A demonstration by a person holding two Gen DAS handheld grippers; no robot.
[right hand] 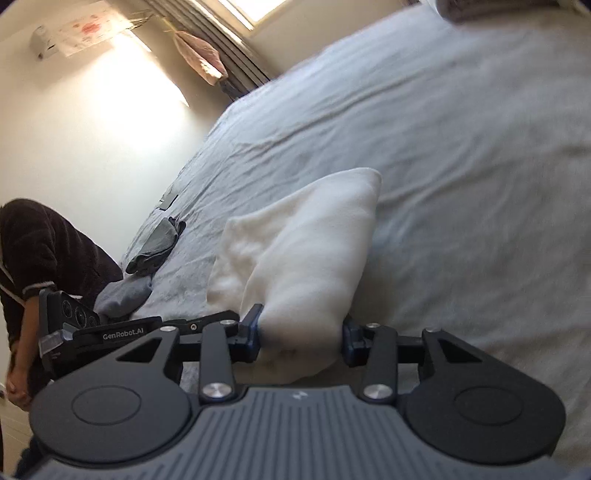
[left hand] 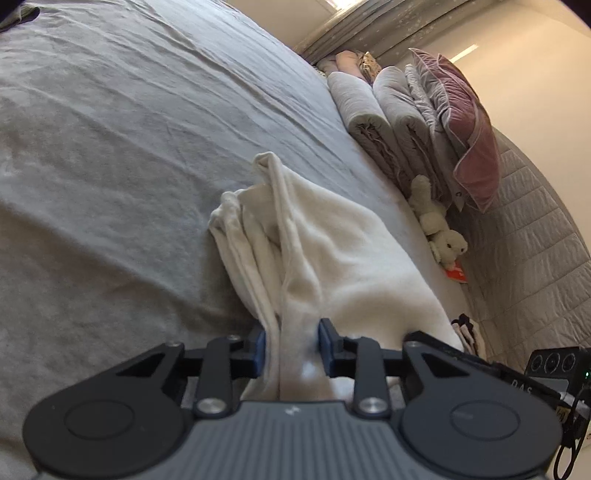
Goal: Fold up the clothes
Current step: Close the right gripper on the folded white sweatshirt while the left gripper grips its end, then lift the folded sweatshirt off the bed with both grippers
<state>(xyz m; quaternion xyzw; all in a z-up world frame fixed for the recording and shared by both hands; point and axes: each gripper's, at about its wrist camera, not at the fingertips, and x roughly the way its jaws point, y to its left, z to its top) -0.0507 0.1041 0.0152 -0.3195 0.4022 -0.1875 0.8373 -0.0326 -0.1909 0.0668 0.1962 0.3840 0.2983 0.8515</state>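
Left tool (left hand: 291, 345), blue pads pressed on either side of a bunched fold of the white garment (left hand: 332, 258); right tool (right hand: 301, 332), pads likewise clamped on a thick wad of the same white garment (right hand: 314, 251). Cloth lifted at both grips, trailing forward and down to the bed (left hand: 129, 147), with one rolled edge and several stacked layers visible in the left wrist view and a rounded far corner in the right wrist view. Wide, wrinkled grey sheet (right hand: 461, 147) open beyond and beside the garment in both views. Toward the headboard (left hand: 535, 240): rolled grey bedding (left hand: 369, 110), a pink cushion (left hand: 465, 122) and a pale soft toy (left hand: 439, 229), near the garment's edge but apart from it. Toward the opposite bed edge: a dark grey garment (right hand: 155, 247) and a lighter grey one (right hand: 123, 299), well apart from the white cloth. A person in a dark top (right hand: 48, 251) standing just past that edge, beside the left tool (right hand: 88, 332) seen from the right. Window (right hand: 258, 11) and curtain (right hand: 221, 44) beyond the bed's far corner.
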